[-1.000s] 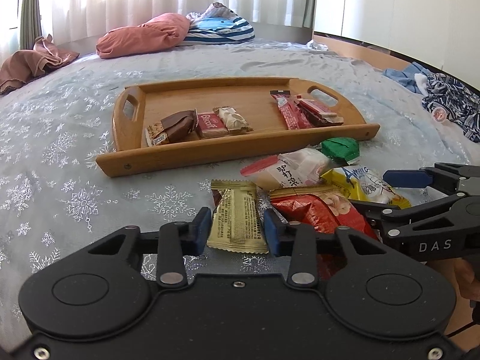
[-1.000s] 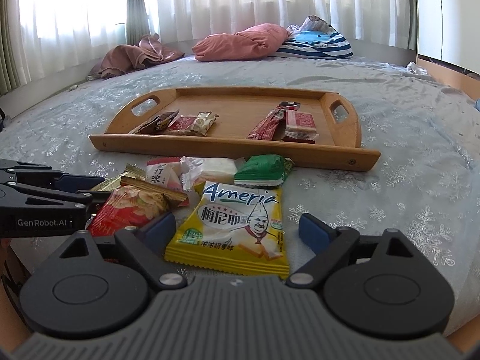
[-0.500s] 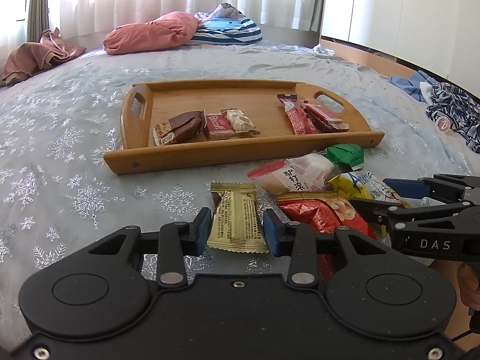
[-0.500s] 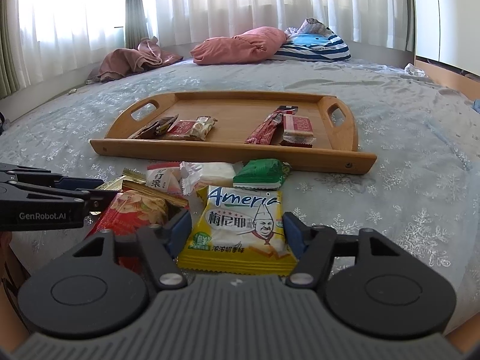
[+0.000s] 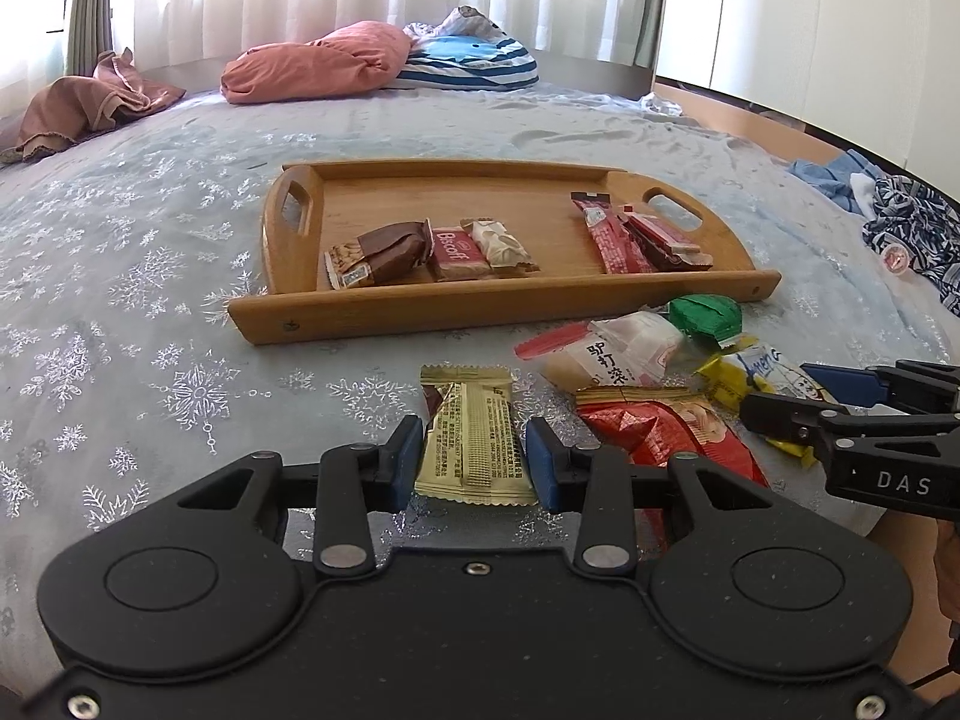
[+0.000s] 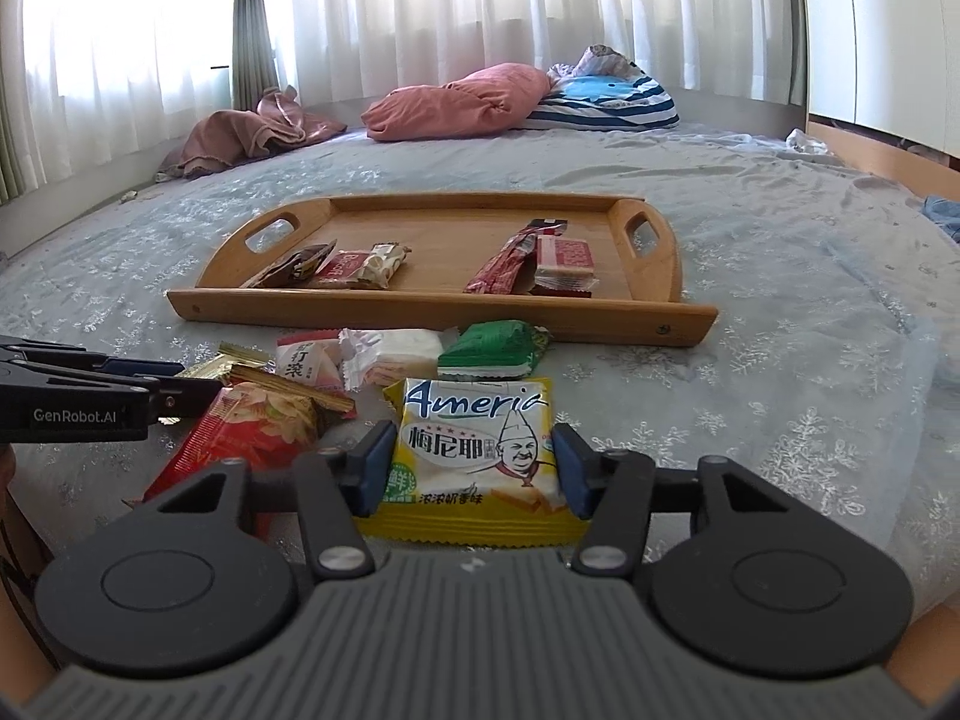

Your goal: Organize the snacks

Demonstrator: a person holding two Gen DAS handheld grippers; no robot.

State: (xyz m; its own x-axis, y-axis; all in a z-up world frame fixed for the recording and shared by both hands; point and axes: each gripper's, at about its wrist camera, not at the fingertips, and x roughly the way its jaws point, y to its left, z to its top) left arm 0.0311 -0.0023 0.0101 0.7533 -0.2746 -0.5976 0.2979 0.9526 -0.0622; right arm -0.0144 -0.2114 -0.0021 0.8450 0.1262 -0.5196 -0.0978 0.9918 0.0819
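A wooden tray [image 5: 480, 306] lies on the bed with three snacks at its left and red packets at its right. It also shows in the right wrist view [image 6: 420, 309]. My left gripper [image 5: 473, 461] is shut on a gold snack packet [image 5: 471, 435]. My right gripper [image 6: 471, 468] is shut on a yellow Ameria packet [image 6: 477, 450], whose end also shows in the left wrist view [image 5: 756, 375]. Loose on the bed before the tray lie a red packet [image 6: 252, 429], a white packet [image 6: 390, 354] and a green packet [image 6: 492, 348].
The bed has a grey snowflake cover [image 5: 150, 312]. A pink pillow [image 5: 318, 63] and a striped pillow [image 5: 474, 63] lie at the far end. Clothes [image 5: 900, 222] lie at the right edge, and brown cloth [image 5: 90, 102] at the far left.
My right gripper has closed from wide open onto the yellow Ameria packet. My left gripper stays shut on the gold packet and the view has lifted slightly.
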